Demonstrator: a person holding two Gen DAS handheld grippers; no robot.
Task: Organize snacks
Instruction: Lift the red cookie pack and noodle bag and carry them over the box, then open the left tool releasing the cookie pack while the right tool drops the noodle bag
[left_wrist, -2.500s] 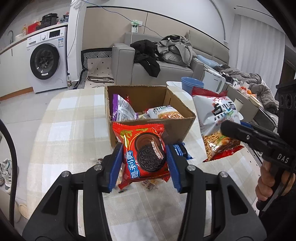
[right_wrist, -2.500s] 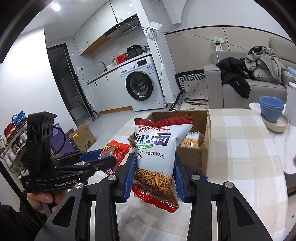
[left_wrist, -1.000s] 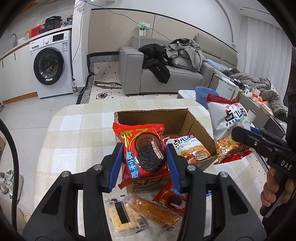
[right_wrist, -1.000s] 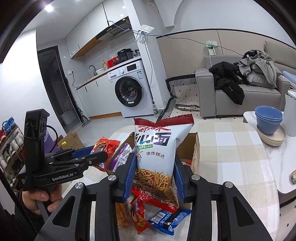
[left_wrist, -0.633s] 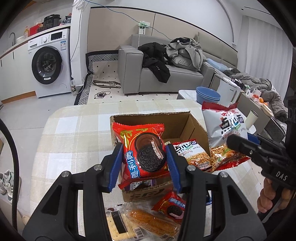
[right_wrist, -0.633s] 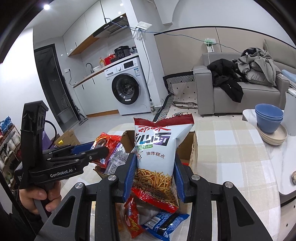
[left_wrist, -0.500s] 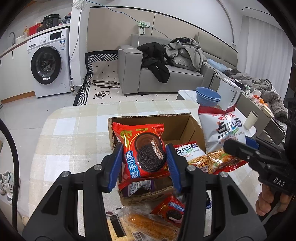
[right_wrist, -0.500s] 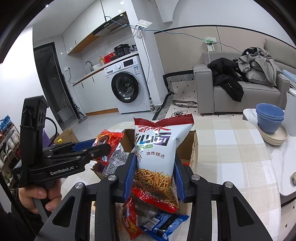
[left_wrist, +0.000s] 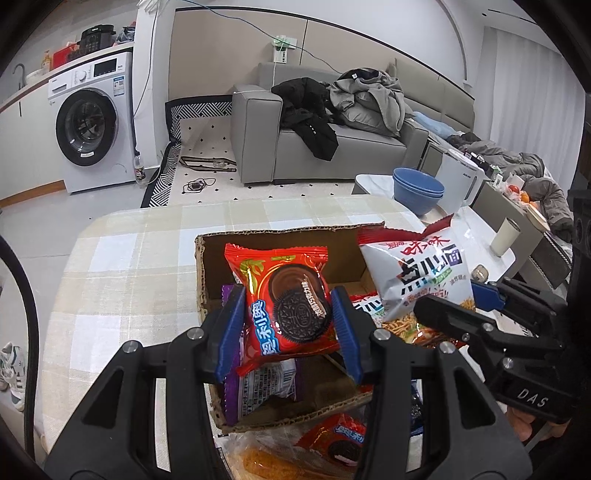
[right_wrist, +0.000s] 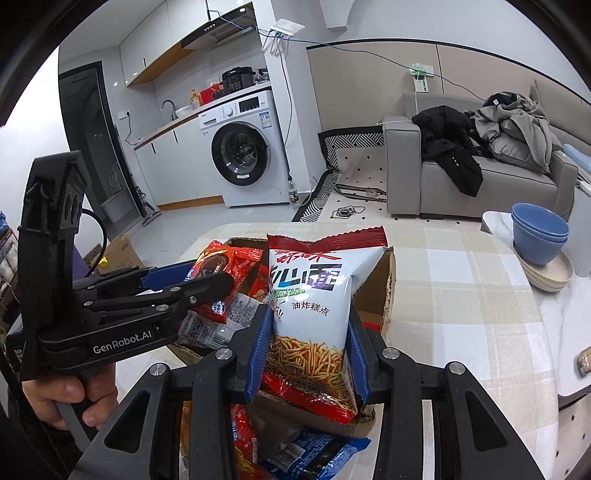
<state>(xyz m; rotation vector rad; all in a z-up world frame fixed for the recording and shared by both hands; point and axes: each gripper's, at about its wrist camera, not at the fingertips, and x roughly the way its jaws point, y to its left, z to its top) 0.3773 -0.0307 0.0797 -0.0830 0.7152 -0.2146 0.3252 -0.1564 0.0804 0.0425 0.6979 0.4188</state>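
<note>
Left tool (left_wrist: 290, 321) clamps a red cookie pack (left_wrist: 284, 299) – right tool (right_wrist: 308, 354) clamps a noodle bag (right_wrist: 314, 295) – both over the box (left_wrist: 201, 266).

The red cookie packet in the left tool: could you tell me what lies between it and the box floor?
In the left wrist view, a purple snack packet lies in the cardboard box under the red cookie packet.
</note>
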